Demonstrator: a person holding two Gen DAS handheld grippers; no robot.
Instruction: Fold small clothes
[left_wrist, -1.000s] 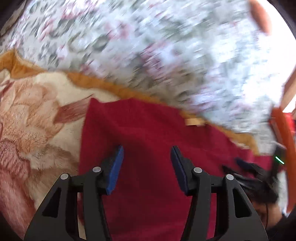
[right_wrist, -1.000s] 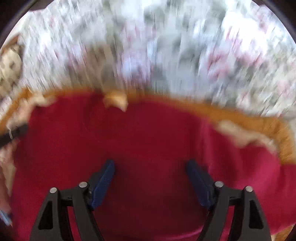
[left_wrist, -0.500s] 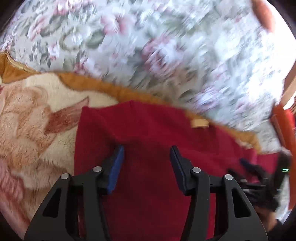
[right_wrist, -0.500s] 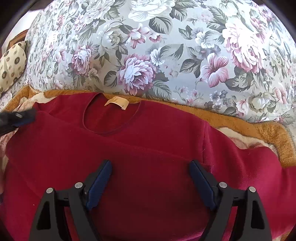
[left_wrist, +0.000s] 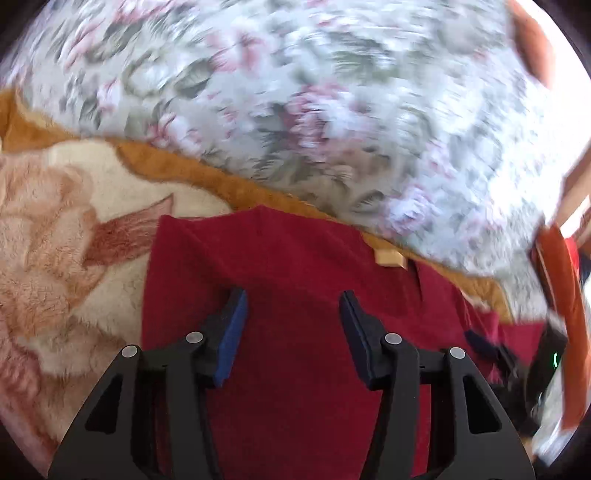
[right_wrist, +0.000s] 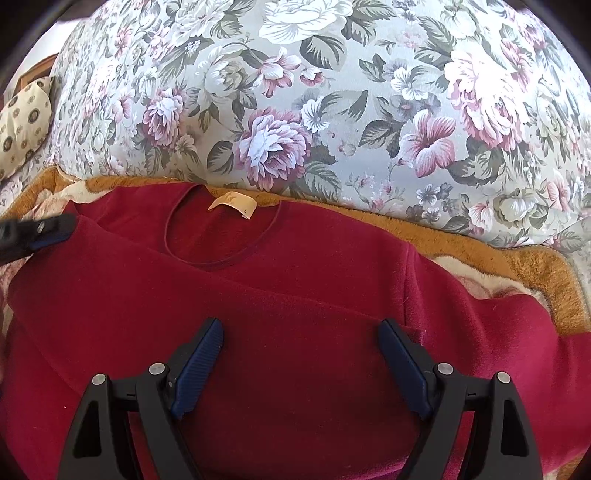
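Observation:
A dark red sweater (right_wrist: 295, 295) lies flat on a plush blanket, its round neckline and tan label (right_wrist: 232, 203) toward the sofa back. Its right sleeve (right_wrist: 498, 332) lies spread out to the right. My right gripper (right_wrist: 301, 332) is open and empty, hovering over the chest. My left gripper (left_wrist: 291, 306) is open and empty over the sweater's left shoulder area (left_wrist: 295, 369); its tip also shows at the left edge of the right wrist view (right_wrist: 37, 230). The right gripper shows at the lower right of the left wrist view (left_wrist: 491, 350).
A floral sofa back (right_wrist: 332, 110) rises just behind the sweater. The cream and orange plush blanket (left_wrist: 66, 240) covers the seat, with an orange border (right_wrist: 517, 258). A patterned cushion (right_wrist: 22, 122) sits at far left. Orange items (left_wrist: 565, 314) stand at the right.
Both grippers have drawn back a little from the sofa back and stayed open. The right wrist view has steadied; the sweater has not moved.

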